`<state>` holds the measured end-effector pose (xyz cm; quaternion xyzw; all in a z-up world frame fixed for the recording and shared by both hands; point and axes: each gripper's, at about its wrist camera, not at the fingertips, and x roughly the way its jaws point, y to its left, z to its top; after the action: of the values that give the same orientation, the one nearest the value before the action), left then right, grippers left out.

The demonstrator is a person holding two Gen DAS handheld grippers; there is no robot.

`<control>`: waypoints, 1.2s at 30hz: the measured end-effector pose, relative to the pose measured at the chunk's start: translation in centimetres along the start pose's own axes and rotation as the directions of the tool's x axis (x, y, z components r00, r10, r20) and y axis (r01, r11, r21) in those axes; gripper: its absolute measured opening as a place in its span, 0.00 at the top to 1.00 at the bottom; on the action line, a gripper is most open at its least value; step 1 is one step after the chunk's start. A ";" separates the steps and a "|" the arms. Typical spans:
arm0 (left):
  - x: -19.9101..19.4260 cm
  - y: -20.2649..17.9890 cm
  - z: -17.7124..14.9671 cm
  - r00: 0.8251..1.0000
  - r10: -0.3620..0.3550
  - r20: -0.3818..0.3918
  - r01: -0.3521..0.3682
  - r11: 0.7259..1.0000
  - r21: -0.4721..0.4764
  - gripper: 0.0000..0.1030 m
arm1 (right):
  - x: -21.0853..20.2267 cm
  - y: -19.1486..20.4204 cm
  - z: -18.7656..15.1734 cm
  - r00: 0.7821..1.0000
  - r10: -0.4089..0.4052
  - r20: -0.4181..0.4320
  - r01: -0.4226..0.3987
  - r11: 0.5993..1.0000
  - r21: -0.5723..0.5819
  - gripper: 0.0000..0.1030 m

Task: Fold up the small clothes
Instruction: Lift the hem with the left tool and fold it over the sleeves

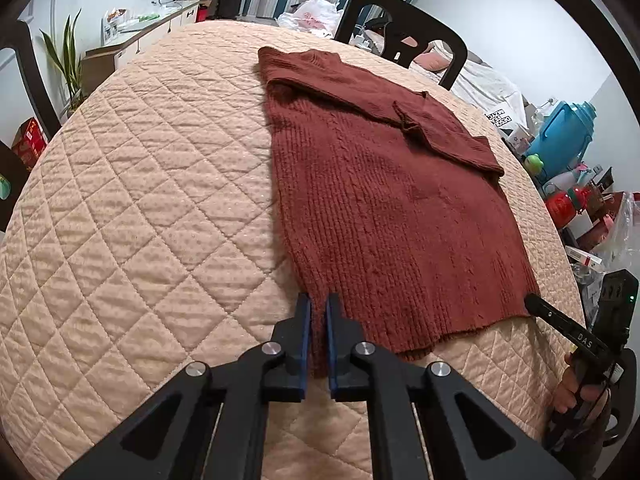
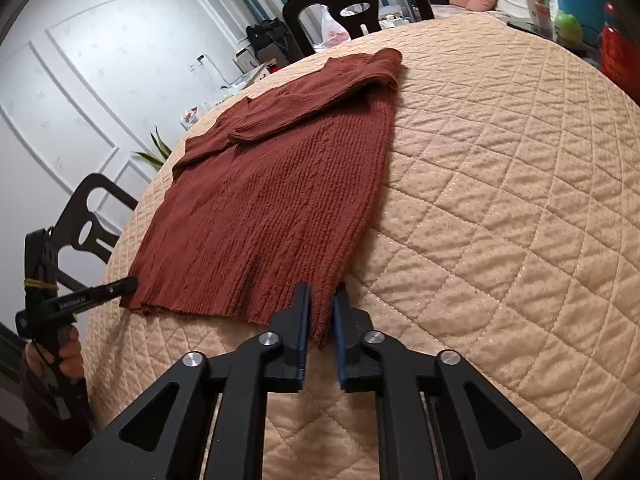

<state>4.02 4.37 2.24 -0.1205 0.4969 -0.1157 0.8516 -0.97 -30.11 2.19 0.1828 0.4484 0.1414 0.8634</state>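
Note:
A rust-red knit sweater (image 1: 384,200) lies flat on the quilted beige table cover (image 1: 140,200), its sleeves folded across the chest at the far end. My left gripper (image 1: 318,300) is shut on the sweater's near left hem corner. My right gripper (image 2: 322,290) is shut on the near right hem corner of the sweater (image 2: 272,200). The right gripper's tip also shows in the left wrist view (image 1: 534,302) at the hem's right corner. The left gripper's tip shows in the right wrist view (image 2: 128,283) at the hem's left corner.
A black chair (image 1: 400,24) stands at the table's far side, another black chair (image 2: 92,216) at its left side. Bottles, a blue jug (image 1: 560,136) and boxes crowd the right edge. A plant (image 1: 66,60) and a cabinet stand at the left.

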 end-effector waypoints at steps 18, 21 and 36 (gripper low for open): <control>-4.0 0.7 -1.1 0.993 -0.094 0.070 0.096 0.995 -0.019 0.92 | -4.0 -0.4 -0.8 0.992 0.095 0.086 -0.100 0.994 0.053 0.94; -4.7 0.6 -1.8 0.992 -0.098 0.076 0.099 0.995 -0.012 0.92 | -4.8 -0.3 -1.2 0.989 0.112 0.097 -0.117 0.992 0.052 0.94; -9.9 -1.0 -3.3 0.969 -0.172 0.178 0.167 0.985 0.043 0.92 | -9.7 1.3 -2.4 0.961 0.205 0.187 -0.207 0.978 -0.011 0.94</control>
<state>-3.67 6.26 9.07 -0.1608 0.4037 -0.1836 0.8817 -8.50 -32.50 8.51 0.2449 0.3444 0.2107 0.8815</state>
